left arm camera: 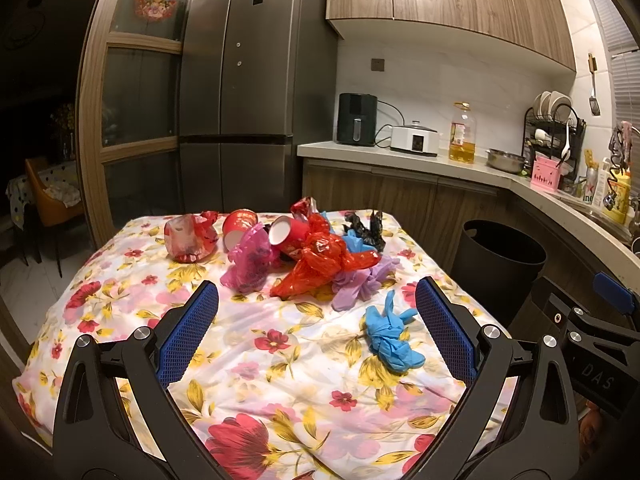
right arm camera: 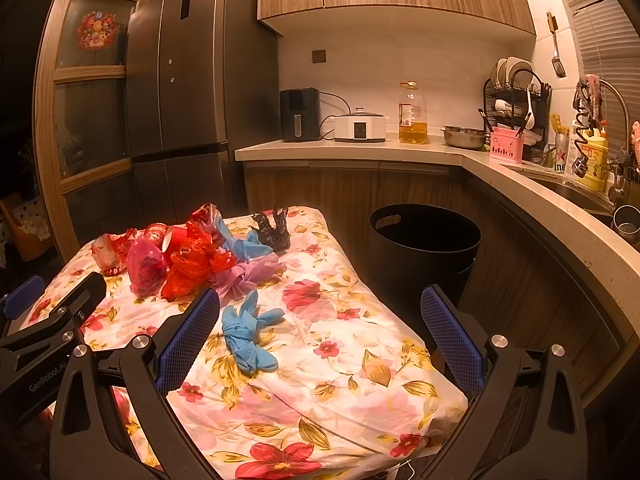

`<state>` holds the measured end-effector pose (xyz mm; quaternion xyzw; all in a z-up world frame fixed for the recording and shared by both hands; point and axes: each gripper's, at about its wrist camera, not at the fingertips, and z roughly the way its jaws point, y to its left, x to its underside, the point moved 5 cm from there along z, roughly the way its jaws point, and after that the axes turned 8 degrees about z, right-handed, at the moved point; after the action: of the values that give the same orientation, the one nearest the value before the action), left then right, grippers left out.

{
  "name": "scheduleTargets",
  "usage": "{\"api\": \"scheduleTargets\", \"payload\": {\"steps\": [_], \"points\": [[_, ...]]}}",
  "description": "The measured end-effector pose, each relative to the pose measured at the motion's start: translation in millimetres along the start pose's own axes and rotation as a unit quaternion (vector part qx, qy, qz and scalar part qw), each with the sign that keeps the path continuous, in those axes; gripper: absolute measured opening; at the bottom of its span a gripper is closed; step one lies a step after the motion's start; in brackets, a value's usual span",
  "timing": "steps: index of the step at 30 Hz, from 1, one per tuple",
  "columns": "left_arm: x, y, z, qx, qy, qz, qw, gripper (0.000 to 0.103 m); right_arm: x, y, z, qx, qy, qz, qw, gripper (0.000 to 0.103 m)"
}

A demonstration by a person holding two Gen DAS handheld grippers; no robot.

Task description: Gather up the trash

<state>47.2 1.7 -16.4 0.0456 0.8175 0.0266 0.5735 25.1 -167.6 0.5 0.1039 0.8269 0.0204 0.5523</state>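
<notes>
A pile of trash lies at the far end of the table with the floral cloth (left arm camera: 280, 392): a red plastic bag (left arm camera: 320, 264), a pink bag (left arm camera: 250, 260), red paper cups (left arm camera: 288, 234), a purple glove (left arm camera: 360, 280) and a black bag (left arm camera: 370, 226). A crumpled blue glove (left arm camera: 390, 336) lies nearer, alone; it also shows in the right wrist view (right arm camera: 248, 332). A black bin (right arm camera: 424, 244) stands on the floor right of the table. My left gripper (left arm camera: 316, 316) is open above the cloth, short of the pile. My right gripper (right arm camera: 320, 320) is open, the blue glove by its left finger.
A kitchen counter (right arm camera: 400, 150) runs along the back and right with an air fryer, a cooker, an oil bottle, a steel bowl and a dish rack. A sink (right arm camera: 580, 192) is at the right. A grey fridge (left arm camera: 248, 92) stands behind the table.
</notes>
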Motion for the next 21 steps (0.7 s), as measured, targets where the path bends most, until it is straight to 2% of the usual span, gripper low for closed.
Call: {"api": "scheduleTargets", "payload": {"steps": [21], "points": [[-0.2, 0.7, 0.3, 0.0, 0.001, -0.001, 1.0, 0.097, 0.3, -0.5, 0.4, -0.001, 0.0, 0.0, 1.0, 0.098]]}}
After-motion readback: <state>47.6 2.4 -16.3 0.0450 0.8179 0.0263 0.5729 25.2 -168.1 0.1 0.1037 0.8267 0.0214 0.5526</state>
